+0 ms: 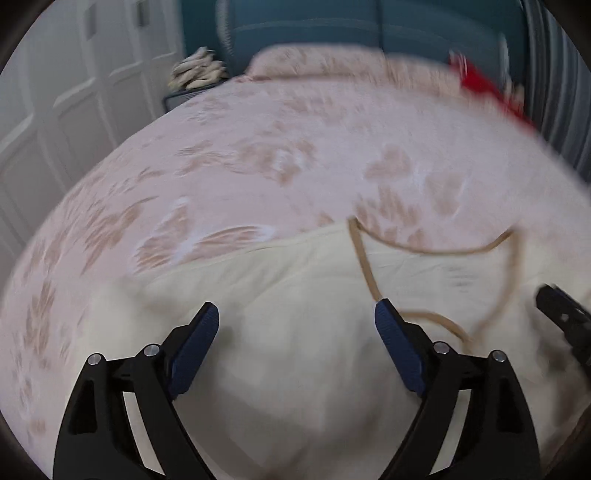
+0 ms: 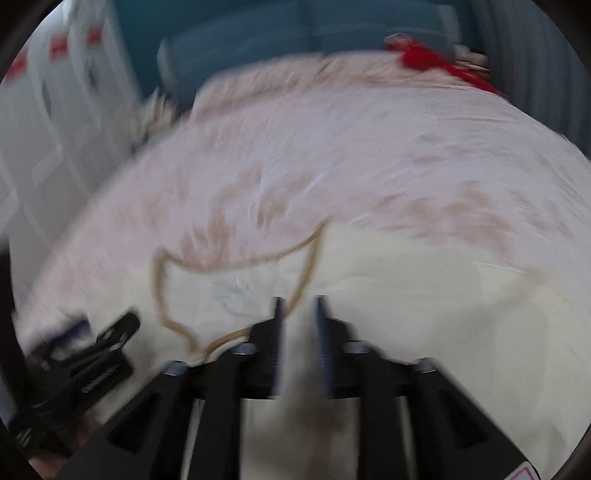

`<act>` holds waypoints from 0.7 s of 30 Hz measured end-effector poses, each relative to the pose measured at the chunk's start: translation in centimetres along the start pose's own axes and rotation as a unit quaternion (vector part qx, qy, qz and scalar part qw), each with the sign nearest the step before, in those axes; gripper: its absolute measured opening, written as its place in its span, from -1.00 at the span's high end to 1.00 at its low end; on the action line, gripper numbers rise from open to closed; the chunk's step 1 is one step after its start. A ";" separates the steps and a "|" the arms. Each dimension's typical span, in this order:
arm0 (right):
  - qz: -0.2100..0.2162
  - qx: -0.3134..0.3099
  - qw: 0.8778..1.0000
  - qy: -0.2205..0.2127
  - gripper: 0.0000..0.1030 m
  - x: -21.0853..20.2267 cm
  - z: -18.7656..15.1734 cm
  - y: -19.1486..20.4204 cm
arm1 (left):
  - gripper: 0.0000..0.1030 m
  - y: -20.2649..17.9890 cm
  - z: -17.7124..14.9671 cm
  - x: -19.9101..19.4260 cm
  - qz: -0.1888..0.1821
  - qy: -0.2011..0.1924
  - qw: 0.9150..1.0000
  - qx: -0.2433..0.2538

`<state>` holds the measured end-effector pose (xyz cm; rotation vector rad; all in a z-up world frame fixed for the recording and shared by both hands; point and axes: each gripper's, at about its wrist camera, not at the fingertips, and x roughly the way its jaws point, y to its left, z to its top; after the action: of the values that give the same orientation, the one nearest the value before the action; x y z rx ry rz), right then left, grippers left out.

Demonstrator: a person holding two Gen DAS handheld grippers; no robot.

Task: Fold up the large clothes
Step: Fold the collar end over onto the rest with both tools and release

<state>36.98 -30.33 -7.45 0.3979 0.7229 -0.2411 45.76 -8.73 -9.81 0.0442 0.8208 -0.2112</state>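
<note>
- Nearest, the left tongs [image 1: 297, 325] stand wide open: two black hinged arms tipped with ribbed dark-blue pads [image 1: 395, 345], nothing between them, over soft cloth.
- In the right wrist view the right tongs [image 2: 300, 314] are partly open, with a narrow gap between their thin blue-edged tips; motion blur hides whether any cloth touches them.
- Each tool shows in the other's view: the right tongs at the right edge of the left view, the left tongs at lower left of the right view.
- Under both lies the cream garment [image 1: 295, 295], smooth matte fabric with gentle wrinkles, spread flat at the near edge of the bed.
- A thin tan trim [image 1: 436, 251] outlines the garment's scooped neckline and loops towards the tongs.
- The bed [image 1: 258, 147] beyond is covered in a pale pink spread with brownish leaf-like prints; a matching pillow [image 1: 332, 61] sits at its far end.
- A red cloth [image 1: 484, 86] lies at the far right corner.
- A frilly cream bundle [image 1: 199, 70] rests beside the bed at far left.
- Behind are white panelled doors [image 1: 74, 81] and a teal headboard [image 1: 369, 22].
</note>
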 end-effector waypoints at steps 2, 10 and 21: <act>0.024 0.022 0.999 -0.014 -0.17 -6.0 -1.4 -2.4 | -0.85 2.7 -1.5 -3.9 -0.025 0.000 0.999 -0.027; -0.080 0.040 0.995 0.044 -0.33 -25.0 -15.2 -13.0 | -0.85 15.4 -14.0 -16.4 -0.043 0.101 0.989 -0.102; -0.051 0.191 0.974 0.109 -0.34 -31.4 -28.2 -18.3 | -0.85 19.6 -25.9 -23.2 -0.076 0.151 0.968 -0.187</act>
<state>-8.97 -32.15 -10.14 0.7634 0.9170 -0.4421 15.74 17.47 -11.33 -0.3512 1.1591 -0.1935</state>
